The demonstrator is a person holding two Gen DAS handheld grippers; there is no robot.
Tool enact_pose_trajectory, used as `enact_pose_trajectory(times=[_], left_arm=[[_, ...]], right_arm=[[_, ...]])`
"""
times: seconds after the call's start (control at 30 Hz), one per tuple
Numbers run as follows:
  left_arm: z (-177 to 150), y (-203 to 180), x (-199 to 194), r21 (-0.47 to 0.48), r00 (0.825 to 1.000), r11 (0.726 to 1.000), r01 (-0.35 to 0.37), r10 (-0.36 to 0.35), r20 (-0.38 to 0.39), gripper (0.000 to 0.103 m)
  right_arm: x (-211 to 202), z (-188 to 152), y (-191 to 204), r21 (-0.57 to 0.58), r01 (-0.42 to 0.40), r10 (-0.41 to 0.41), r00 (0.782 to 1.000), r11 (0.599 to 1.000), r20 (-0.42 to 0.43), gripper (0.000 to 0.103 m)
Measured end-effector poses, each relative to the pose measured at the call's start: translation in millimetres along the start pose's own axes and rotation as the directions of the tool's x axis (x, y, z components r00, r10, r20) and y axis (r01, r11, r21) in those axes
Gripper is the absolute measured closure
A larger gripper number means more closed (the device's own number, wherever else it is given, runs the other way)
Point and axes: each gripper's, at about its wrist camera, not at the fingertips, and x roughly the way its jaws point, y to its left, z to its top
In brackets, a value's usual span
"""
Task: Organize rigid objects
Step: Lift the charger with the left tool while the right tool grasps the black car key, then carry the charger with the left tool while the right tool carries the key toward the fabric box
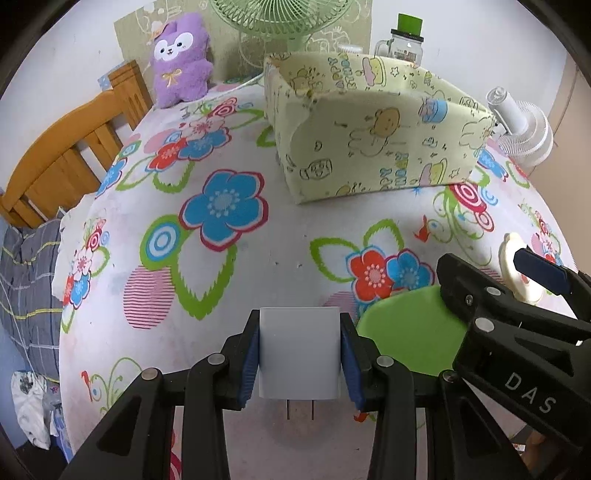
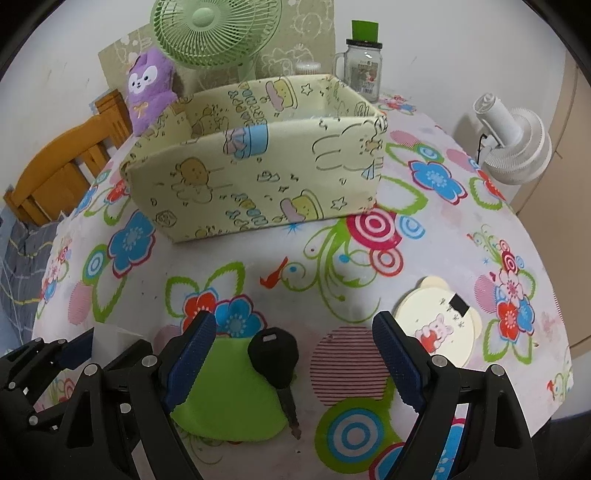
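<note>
A: Nearest the left wrist camera, the left gripper (image 1: 300, 363) is pinching a white charger plug (image 1: 299, 352) between its blue pads, prongs pointing back toward the lens. It looks lifted just off the flowered tablecloth (image 1: 295, 229), though I cannot be sure.

B: And the right gripper (image 2: 293, 360) is hanging with its jaws spread wide and nothing between them but the black key (image 2: 277, 363) lying below. The key's head is resting on the edge of a green disc (image 2: 225, 395), its blade pointing toward the camera.

A: Just to the right of that, a cream bear-shaped mirror (image 2: 436, 325) is lying flat on the cloth, untouched.

B: Farther out, the yellow cartoon-print box (image 2: 258, 177) is sitting open-topped in the middle of the table. I am seeing something pale and glossy low inside it, but cannot tell what.

A: Behind it, a purple plush (image 1: 181, 61), a green fan (image 2: 216, 31), a glass jar (image 2: 364, 70) and a small white fan (image 2: 513, 138) are standing along the wall.

B: So I am judging the job early: the plug is in hand but not yet boxed, and the key, disc and mirror are still waiting on the cloth.
</note>
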Motion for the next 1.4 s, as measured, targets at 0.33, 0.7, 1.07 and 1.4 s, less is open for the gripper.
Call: enact_pose_trajectory(times=[0.33, 0.7, 1.07, 1.4], left_arm=[[-3.6, -1.5, 10.4, 0.002, 1.000, 1.000, 0.003, -0.003, -0.015, 0.063], [-0.1, -3.1, 14.4, 0.004, 1.000, 1.000, 0.010, -0.010, -0.017, 0.063], [4.0, -7.9, 15.9, 0.012, 1.000, 1.000, 0.001, -0.001, -0.019, 0.064], [12.7, -10.4, 12.8, 0.005, 1.000, 1.000, 0.003, -0.003, -0.007, 0.064]], right_arm=[[14.4, -8.9, 2.8, -0.011, -0.012, 0.012, 0.998, 1.000, -0.065, 0.018], [20.7, -7.6, 4.0, 0.031, -0.053, 0.056, 0.992, 0.998, -0.109, 0.049], [19.4, -4.6, 9.9, 0.039, -0.063, 0.067, 0.991, 0.997, -0.112, 0.068], [14.2, 6.1, 8.4, 0.031, -0.020, 0.022, 0.997, 0.999, -0.068, 0.068]])
